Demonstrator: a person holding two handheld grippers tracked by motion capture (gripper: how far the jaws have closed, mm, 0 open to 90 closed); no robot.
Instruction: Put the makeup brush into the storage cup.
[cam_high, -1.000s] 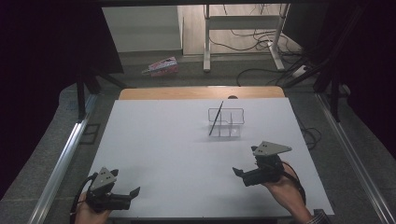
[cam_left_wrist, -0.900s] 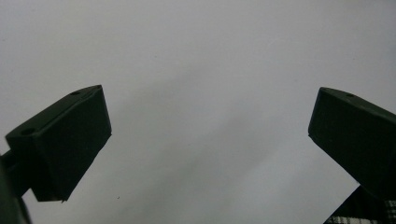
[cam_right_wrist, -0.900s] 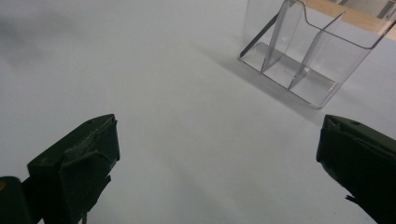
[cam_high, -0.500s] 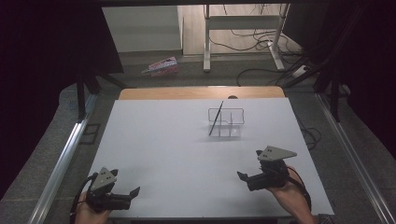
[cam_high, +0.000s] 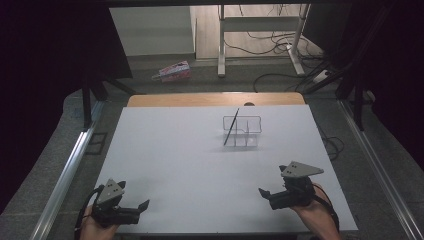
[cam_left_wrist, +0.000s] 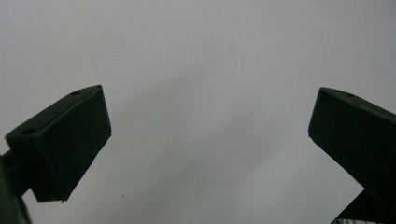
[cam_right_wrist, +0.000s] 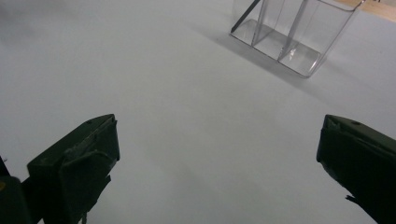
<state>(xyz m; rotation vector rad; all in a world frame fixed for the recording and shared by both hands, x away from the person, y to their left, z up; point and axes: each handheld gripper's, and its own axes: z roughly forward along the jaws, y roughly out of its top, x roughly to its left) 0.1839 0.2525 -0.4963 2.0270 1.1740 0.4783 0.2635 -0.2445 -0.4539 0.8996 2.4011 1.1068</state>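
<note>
A clear plastic organizer (cam_high: 243, 132) with several compartments stands toward the back of the white table (cam_high: 190, 160), and a thin dark stick (cam_high: 231, 126) leans in its left compartment. In the right gripper view the organizer (cam_right_wrist: 292, 32) is at the top, far from the jaws. My left gripper (cam_high: 142, 206) rests open near the front left edge, with nothing between its jaws (cam_left_wrist: 205, 140). My right gripper (cam_high: 265, 194) is open at the front right, also empty (cam_right_wrist: 217, 154).
A wooden strip (cam_high: 215, 98) borders the table's far edge. Metal rails (cam_high: 70, 165) run along both sides. On the floor beyond lie a pink packet (cam_high: 173, 71), cables (cam_high: 280, 45) and a desk frame (cam_high: 260, 25).
My right gripper has drawn back toward the table's front edge, away from the organizer. The left gripper has stayed where it was.
</note>
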